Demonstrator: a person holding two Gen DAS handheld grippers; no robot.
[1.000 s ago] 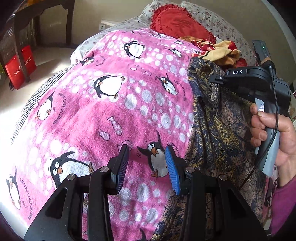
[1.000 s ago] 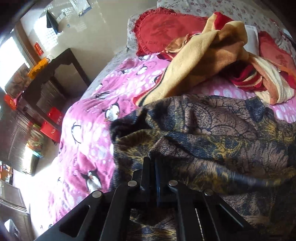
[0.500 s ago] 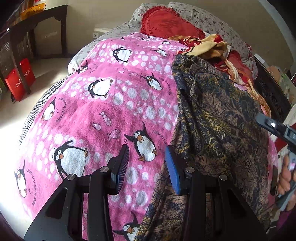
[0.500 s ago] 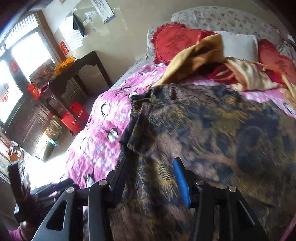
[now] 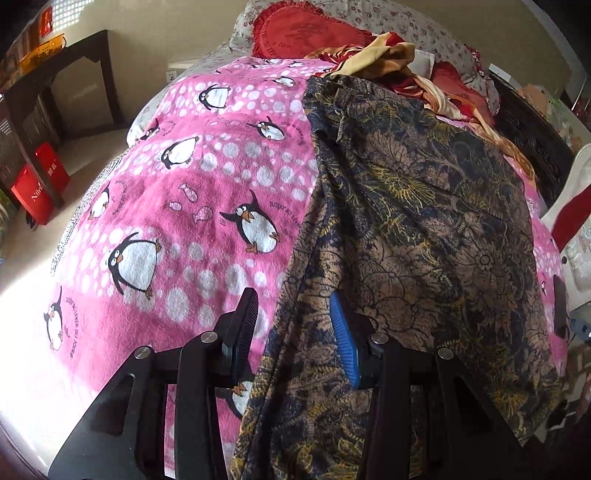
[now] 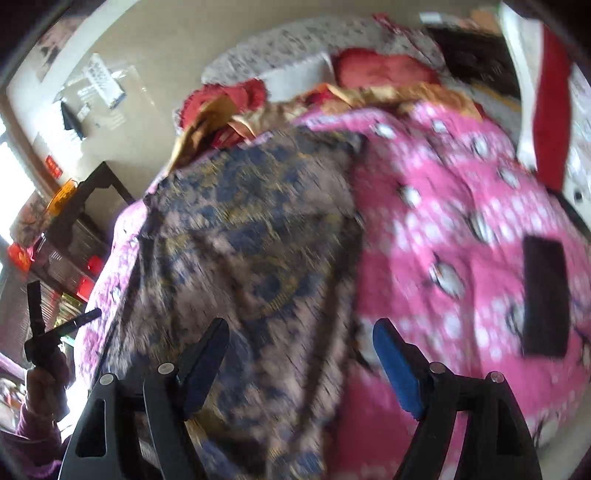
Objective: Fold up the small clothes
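Observation:
A dark floral garment in navy, brown and gold [image 5: 413, 229] lies lengthwise on a pink penguin blanket [image 5: 177, 206]. My left gripper [image 5: 293, 317] is open, low over the garment's left near edge, its jaws to either side of that edge. In the blurred right wrist view the same garment [image 6: 251, 229] lies spread out. My right gripper [image 6: 299, 350] is wide open and empty above its near right edge. The left gripper and its hand [image 6: 44, 354] show at the far left.
A heap of yellow and red clothes [image 5: 391, 62] and red pillows [image 5: 299, 33] lie at the bed's head. A dark phone [image 6: 545, 299] lies on the blanket at right. A dark wooden table [image 5: 62, 85] and red bags [image 5: 40, 184] stand left of the bed.
My right gripper let go of the garment, opened wide and drew back to its near right edge. My left gripper shifted right, from over the blanket to the garment's left edge.

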